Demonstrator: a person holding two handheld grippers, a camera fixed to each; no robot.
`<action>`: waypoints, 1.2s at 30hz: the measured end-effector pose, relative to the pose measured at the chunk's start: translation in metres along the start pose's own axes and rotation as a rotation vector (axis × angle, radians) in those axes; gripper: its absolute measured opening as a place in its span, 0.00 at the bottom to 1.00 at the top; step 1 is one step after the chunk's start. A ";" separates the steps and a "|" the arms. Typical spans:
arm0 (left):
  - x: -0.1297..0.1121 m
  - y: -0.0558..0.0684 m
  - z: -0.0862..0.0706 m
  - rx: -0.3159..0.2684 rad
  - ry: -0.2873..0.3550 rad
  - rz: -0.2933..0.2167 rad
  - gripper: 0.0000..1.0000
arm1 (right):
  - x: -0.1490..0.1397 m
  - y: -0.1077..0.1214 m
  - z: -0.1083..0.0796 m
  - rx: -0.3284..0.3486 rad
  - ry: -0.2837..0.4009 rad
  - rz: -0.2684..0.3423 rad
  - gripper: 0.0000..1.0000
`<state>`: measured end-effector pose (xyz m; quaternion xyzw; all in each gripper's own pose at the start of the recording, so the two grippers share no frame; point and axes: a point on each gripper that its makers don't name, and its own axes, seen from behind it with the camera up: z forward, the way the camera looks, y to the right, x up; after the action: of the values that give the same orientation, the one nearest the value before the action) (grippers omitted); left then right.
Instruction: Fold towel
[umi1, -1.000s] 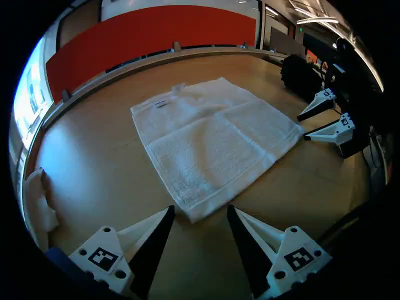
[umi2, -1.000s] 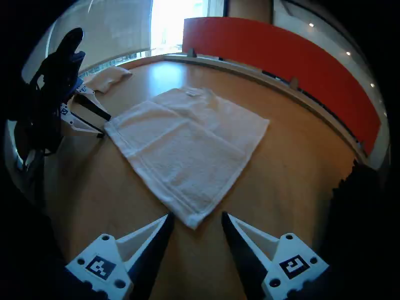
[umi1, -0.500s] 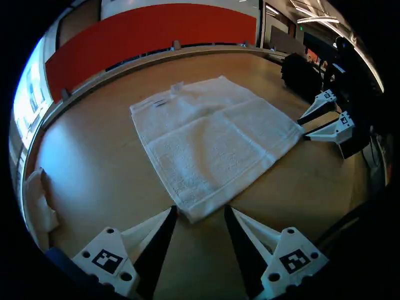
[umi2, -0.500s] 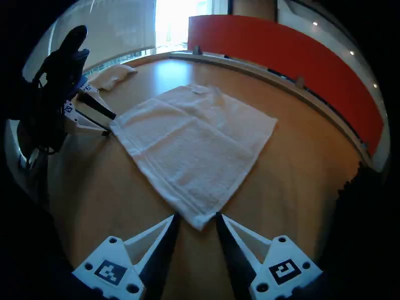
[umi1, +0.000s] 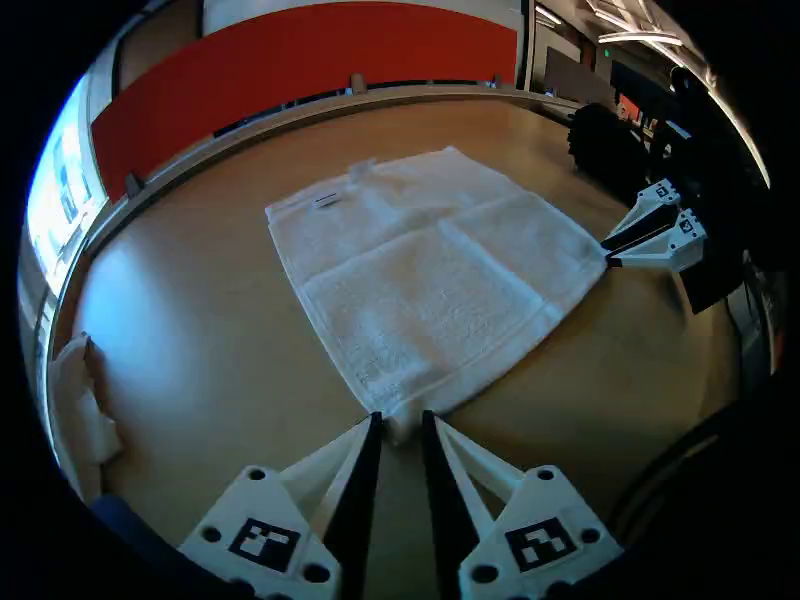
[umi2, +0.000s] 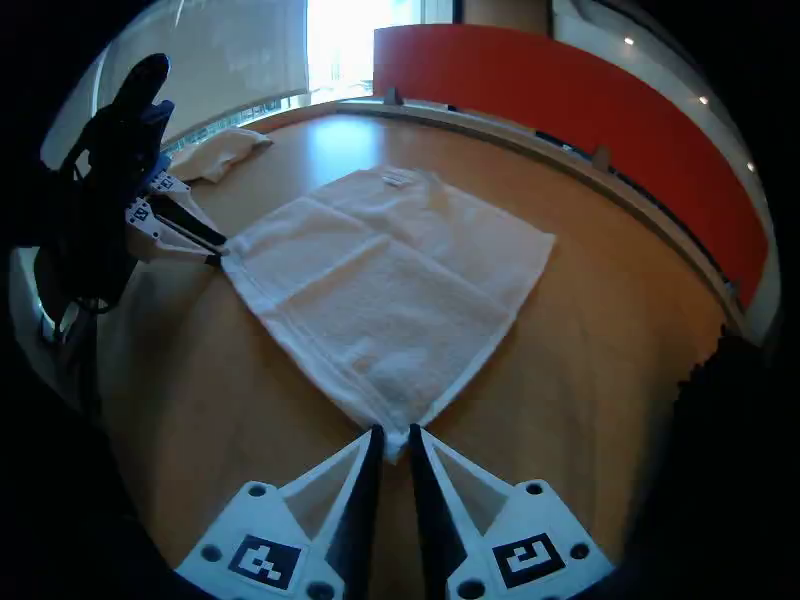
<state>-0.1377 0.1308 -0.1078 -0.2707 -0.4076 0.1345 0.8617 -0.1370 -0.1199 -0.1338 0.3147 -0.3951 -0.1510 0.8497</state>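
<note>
White towel (umi1: 430, 260) lies flat on the worktop (umi1: 190, 340); my left gripper (umi1: 398, 425) and right gripper (umi2: 393, 438) each pinch a corner, lifting not yet begun.

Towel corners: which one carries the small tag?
The towel's free corner diagonally opposite the right gripper: its tag shows; the other free corner is bare, two sit between jaws.

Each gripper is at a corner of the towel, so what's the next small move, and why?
Probably lift both corners slightly, together. The left gripper looks pinched on one corner of the towel, the right gripper on the neighbouring corner, and the towel lies flat on the table, so raising that edge would start the fold.
</note>
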 end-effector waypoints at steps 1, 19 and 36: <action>0.000 0.000 0.000 0.001 0.000 -0.002 0.22 | 0.000 0.000 0.000 0.000 0.000 0.003 0.19; 0.008 0.003 -0.011 -0.005 0.007 -0.063 0.13 | 0.016 0.003 -0.012 -0.003 0.025 0.026 0.15; 0.038 0.000 -0.045 0.007 0.043 -0.146 0.13 | 0.048 0.005 -0.039 0.006 0.089 0.041 0.14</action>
<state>-0.0791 0.1318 -0.1073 -0.2399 -0.4073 0.0671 0.8787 -0.0765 -0.1244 -0.1225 0.3153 -0.3638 -0.1181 0.8685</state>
